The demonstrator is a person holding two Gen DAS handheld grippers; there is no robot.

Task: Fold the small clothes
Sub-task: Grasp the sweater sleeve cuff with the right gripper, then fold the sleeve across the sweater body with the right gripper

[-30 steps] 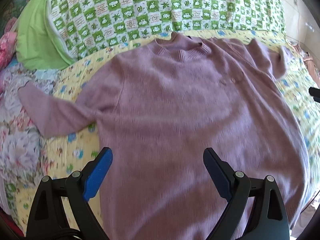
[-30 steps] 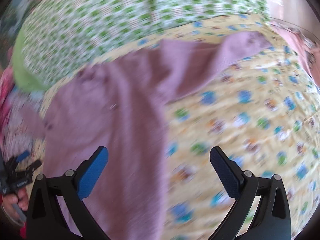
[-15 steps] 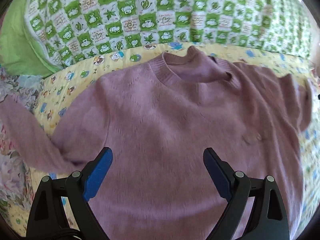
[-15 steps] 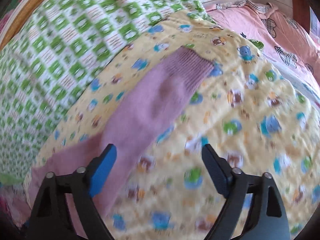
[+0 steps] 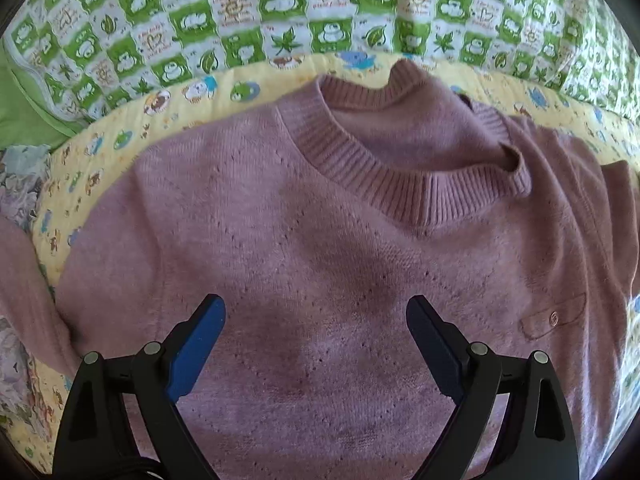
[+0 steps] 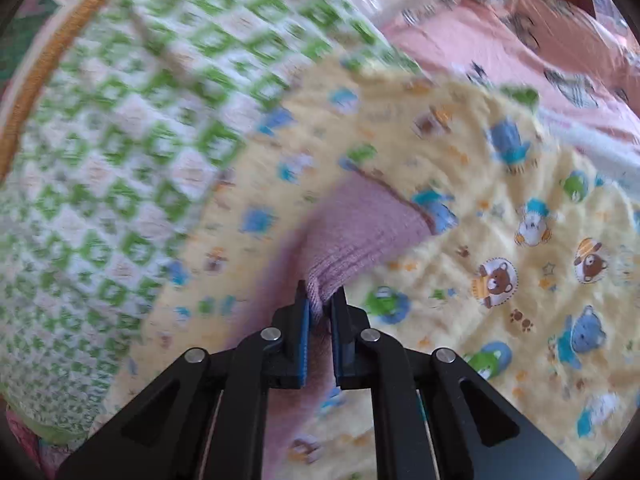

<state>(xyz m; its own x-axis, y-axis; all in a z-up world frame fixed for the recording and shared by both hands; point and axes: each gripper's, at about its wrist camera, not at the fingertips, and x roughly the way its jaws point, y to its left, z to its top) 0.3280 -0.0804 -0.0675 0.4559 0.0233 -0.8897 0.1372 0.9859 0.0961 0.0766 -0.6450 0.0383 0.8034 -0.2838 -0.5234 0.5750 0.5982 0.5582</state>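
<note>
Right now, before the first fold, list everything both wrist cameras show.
sweater: one, mauve knit, flat on the yellow blanket, neckline away from the camera
sleeve cuff: one, mauve ribbed, lifted at the right gripper
yellow blanket: one, cartoon-animal print, under the sweater
green checked quilt: one, green and white, beyond the neckline
pink bedding: pink, far right
left gripper: open above the sweater's chest
right gripper: jaws closing, cuff pinched between them

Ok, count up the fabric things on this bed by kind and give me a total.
Sweaters: 1, the mauve sweater.
Yellow cartoon blankets: 1.
Green checked quilts: 1.
Pink sheets: 1.
Floral cloths: 1.
Total: 5
</note>
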